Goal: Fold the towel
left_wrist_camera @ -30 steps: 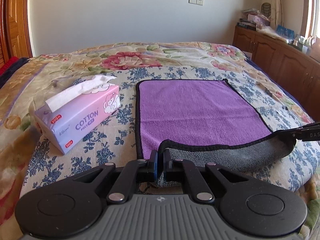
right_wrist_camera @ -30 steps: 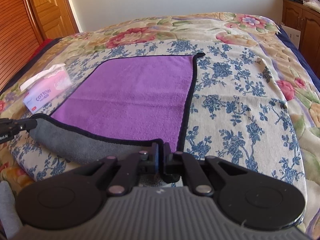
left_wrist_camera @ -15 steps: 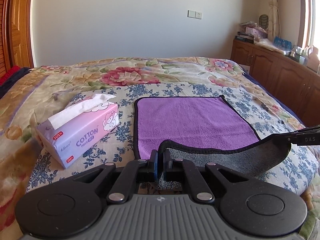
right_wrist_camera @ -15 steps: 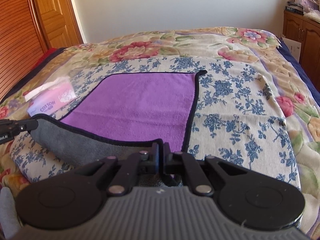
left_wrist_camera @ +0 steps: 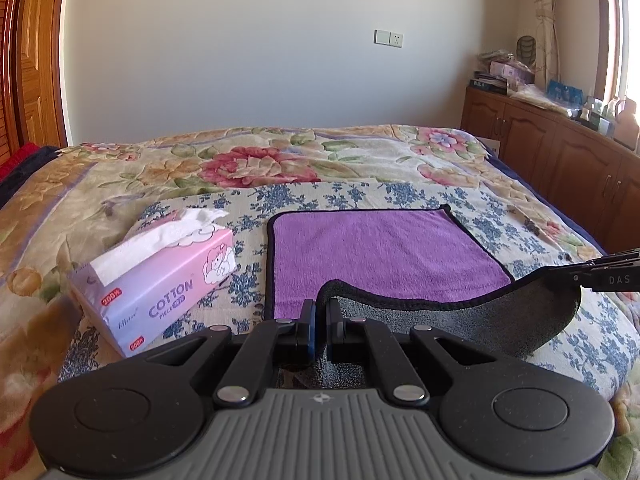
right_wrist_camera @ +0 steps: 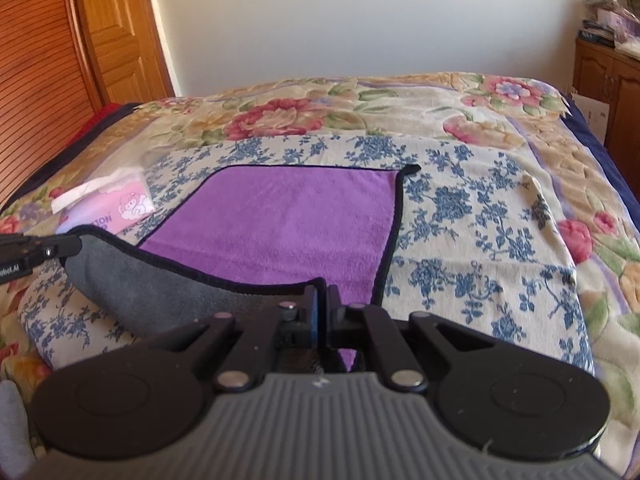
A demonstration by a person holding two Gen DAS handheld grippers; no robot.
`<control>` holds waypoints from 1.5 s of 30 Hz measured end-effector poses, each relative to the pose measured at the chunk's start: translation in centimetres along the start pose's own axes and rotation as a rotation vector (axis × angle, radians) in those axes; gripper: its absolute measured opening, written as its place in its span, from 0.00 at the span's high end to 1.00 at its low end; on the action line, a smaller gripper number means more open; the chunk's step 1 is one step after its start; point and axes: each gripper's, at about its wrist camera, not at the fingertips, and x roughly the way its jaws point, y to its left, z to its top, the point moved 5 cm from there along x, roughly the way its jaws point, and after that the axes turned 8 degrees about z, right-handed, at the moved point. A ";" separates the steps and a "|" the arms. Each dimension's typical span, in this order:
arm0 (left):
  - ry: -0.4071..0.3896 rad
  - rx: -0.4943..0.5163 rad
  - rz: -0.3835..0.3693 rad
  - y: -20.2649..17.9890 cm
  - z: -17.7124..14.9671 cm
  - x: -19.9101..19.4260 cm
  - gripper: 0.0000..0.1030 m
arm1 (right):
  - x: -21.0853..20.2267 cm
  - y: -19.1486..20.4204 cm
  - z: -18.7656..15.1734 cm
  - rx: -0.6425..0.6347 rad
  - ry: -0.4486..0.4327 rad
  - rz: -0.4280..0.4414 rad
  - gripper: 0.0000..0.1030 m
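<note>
A purple towel with a grey underside and black trim lies on the flowered bed; it also shows in the right wrist view. My left gripper is shut on its near left corner. My right gripper is shut on its near right corner. The near edge hangs lifted between them, grey underside facing me. The far half lies flat. The right gripper also shows at the right edge of the left wrist view, and the left gripper at the left edge of the right wrist view.
A pink and purple tissue pack lies on the bed left of the towel; it also shows in the right wrist view. A wooden cabinet with clutter stands right of the bed. A wooden door is at the left.
Both grippers have risen with the towel's near edge and tilted up. More of the wall shows, and the lifted grey flap is taller.
</note>
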 end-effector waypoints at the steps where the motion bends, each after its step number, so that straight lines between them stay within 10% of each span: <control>1: -0.003 -0.002 -0.001 0.0 0.1 0.1 0.95 | 0.1 0.0 0.1 -0.006 -0.003 0.001 0.96; 45: -0.053 0.003 -0.002 -0.3 3.9 5.0 0.95 | 3.2 -2.3 4.5 -0.110 -0.074 -0.010 0.96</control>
